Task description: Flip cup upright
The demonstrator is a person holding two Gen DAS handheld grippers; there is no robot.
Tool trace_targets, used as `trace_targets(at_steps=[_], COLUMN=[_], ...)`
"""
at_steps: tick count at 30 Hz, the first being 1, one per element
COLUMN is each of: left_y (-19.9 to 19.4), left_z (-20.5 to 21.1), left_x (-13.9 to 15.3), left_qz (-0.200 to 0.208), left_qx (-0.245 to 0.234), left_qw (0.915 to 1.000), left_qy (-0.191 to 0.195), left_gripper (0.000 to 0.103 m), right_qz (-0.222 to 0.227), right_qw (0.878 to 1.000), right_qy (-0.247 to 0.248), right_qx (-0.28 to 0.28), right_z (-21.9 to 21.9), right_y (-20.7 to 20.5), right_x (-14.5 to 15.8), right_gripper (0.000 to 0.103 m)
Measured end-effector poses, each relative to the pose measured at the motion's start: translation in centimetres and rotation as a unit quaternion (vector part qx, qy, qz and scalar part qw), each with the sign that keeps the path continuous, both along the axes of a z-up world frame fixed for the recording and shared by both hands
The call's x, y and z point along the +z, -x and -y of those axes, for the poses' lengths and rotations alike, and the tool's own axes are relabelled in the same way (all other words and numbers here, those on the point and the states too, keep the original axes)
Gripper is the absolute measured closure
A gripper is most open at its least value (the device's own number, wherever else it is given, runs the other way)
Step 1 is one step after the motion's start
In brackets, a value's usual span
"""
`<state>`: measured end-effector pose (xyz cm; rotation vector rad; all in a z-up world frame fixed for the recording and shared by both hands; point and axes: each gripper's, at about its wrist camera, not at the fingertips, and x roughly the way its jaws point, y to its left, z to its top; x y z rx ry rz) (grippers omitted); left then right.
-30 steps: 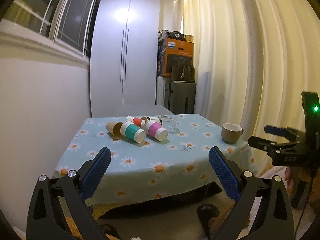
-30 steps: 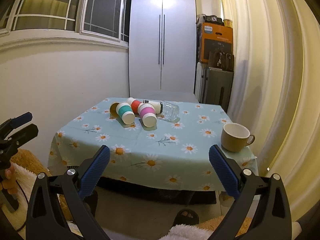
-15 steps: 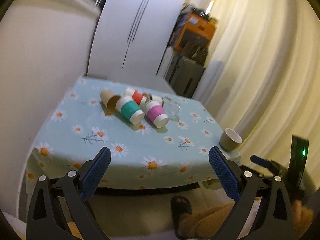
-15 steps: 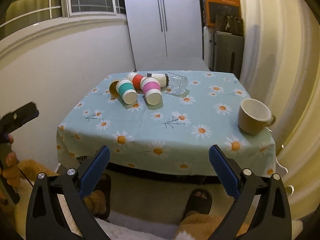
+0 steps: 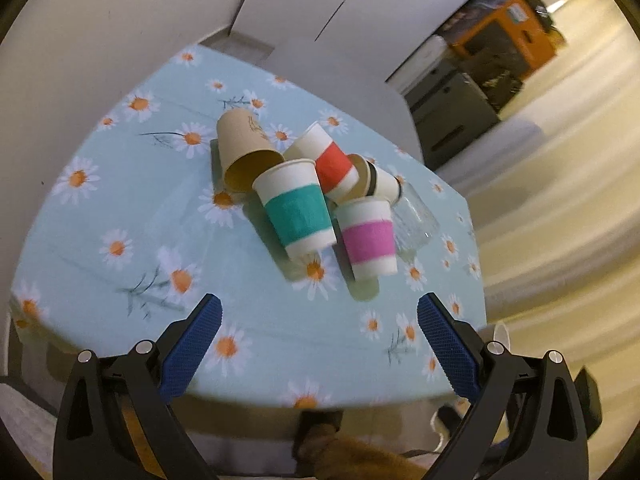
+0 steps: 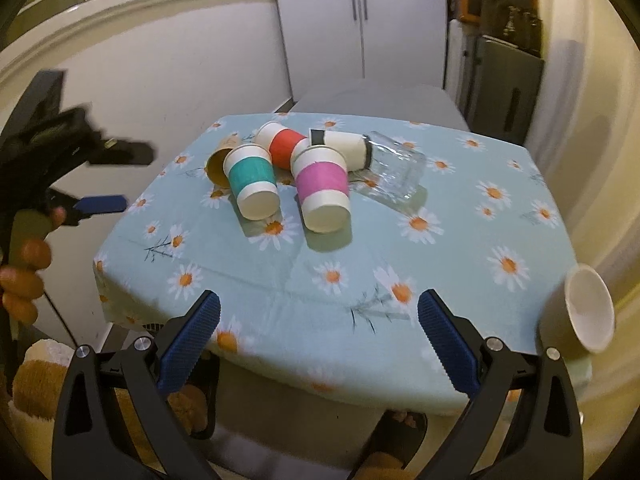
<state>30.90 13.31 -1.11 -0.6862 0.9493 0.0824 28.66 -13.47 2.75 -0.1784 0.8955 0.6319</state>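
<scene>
Several paper cups lie on their sides in a heap on the daisy tablecloth [image 5: 120, 208]: a teal-banded cup [image 5: 298, 210] [image 6: 253, 182], a pink-banded cup [image 5: 370, 236] [image 6: 322, 186], a red-banded cup [image 5: 328, 160] [image 6: 282, 146], a plain brown cup [image 5: 244, 148] [image 6: 220, 160] and a black-banded cup [image 6: 344, 148]. A clear glass [image 6: 394, 170] lies beside them. My left gripper [image 5: 318, 340] is open above the near table edge. My right gripper [image 6: 318, 338] is open, short of the near edge. The left gripper also shows in the right wrist view [image 6: 100, 176].
A beige mug [image 6: 584, 316] stands at the table's near right corner. A white wardrobe [image 6: 360, 20], an orange box and grey cases stand behind the table. A white wall runs along the left. A sandalled foot shows under the table.
Both grippers have moved forward and up toward the table and tilted down over it. The left one swung left and rolled. The cups have not moved.
</scene>
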Motion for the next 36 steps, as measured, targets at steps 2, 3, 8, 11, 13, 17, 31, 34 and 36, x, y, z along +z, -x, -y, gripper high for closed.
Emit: trace_targets(at_steps=[2,3,8,11,13,17,31,34,36], left_y=[-2.0,-3.1,-7.2,-8.7,-9.3,-10.6,-13.0,-13.0,-13.1], left_z=[-0.1,-0.1,-0.7,-1.4,-1.7,-1.7,-1.1,-0.9,-0.7], left_x=[-0.8,-1.4,-3.9,-5.2,-5.8,-6.8,-8.7,-8.9,-8.8], left_qz=[-0.016,-0.025,-0.067,-0.092,-0.100,-0.113,-0.140,-0.143,-0.141], left_qx=[0.005,0.007,0.031,0.053,0.062,0.067,0.066,0.066,0.066], left_qw=[0.9998,0.9995,0.9969,0.9941,0.9928,0.9913,0.9875,0.9870,0.9872], left_qy=[0.013,0.020,0.028,0.023,0.023,0.012,-0.030,-0.031,-0.035], left_gripper=[0.007,0.007,0.009,0.009,0.009,0.009,0.031,0.038,0.037], right_qz=[-0.005,-0.005,-0.008,-0.016,-0.025,-0.029,-0.042,-0.041,-0.040], right_qw=[1.000,1.000,0.999,0.999,0.999,0.999,0.998,0.998,0.998], right_qy=[0.003,0.007,0.020,0.017,0.015,0.013,0.018,0.016,0.012], right_qx=[0.010,0.015,0.033,0.033,0.034,0.037,0.046,0.047,0.047], right_z=[-0.8,-1.4,-2.7,-2.5,-2.3,-2.1,-1.7,-1.5,-1.4], right_y=[-1.3,-2.0,-4.5,-5.4,-5.8,-6.2,-6.5,-6.3,-6.2], right_x=[-0.2,-0.4,-1.5,-2.2,-2.7,-2.9,-3.9,-3.9,-3.6], right_gripper=[0.005,0.005,0.005,0.005,0.005,0.005,0.005,0.005,0.005])
